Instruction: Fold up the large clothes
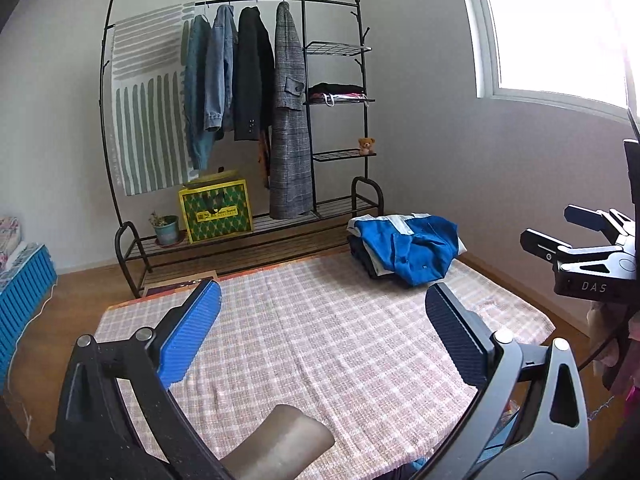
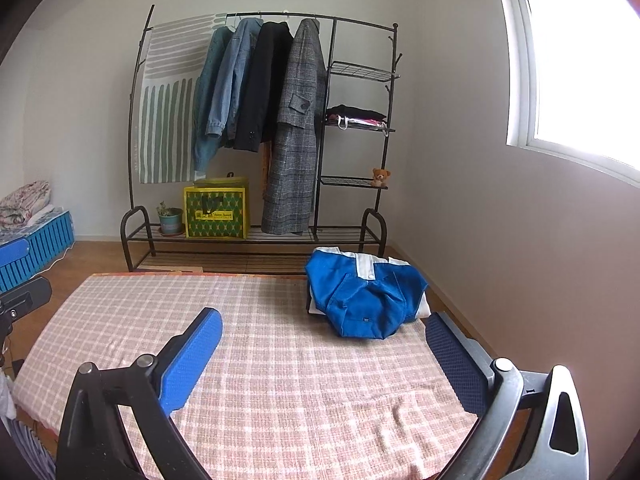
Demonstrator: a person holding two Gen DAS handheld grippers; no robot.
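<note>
- Lying on the far right corner of the bench (image 2: 248,360), a blue jacket (image 2: 366,300) with white panels is seen bunched on top of a small stack of folded clothes; darker and white layers show beneath it in the left wrist view.
- The bench is covered by a pink checked cloth (image 1: 320,340), and its near and middle area is bare of garments.
- The left tool (image 1: 320,312) is spread to its full width, with nothing between the blue pads (image 1: 188,340).
- The right tool (image 2: 320,344) is likewise spread fully and holds nothing; it is also seen at the right edge of the left wrist view.
- Neither tool is touching the jacket; the right one is nearer to it, the left well apart.
- The jacket is judged to be soft, light and limp: it will sag and drape when lifted, and loose parts such as sleeves may trail.
- A smooth, slightly slippery fabric is suggested by its sheen, so a firm pinch through a doubled edge is advised.
- Hold is best taken at two separated points, such as the shoulders or the collar line, one per tool, so that the garment hangs flat.
- Care is advised that only the top layer is pinched, or the stack below may be dragged along.
</note>
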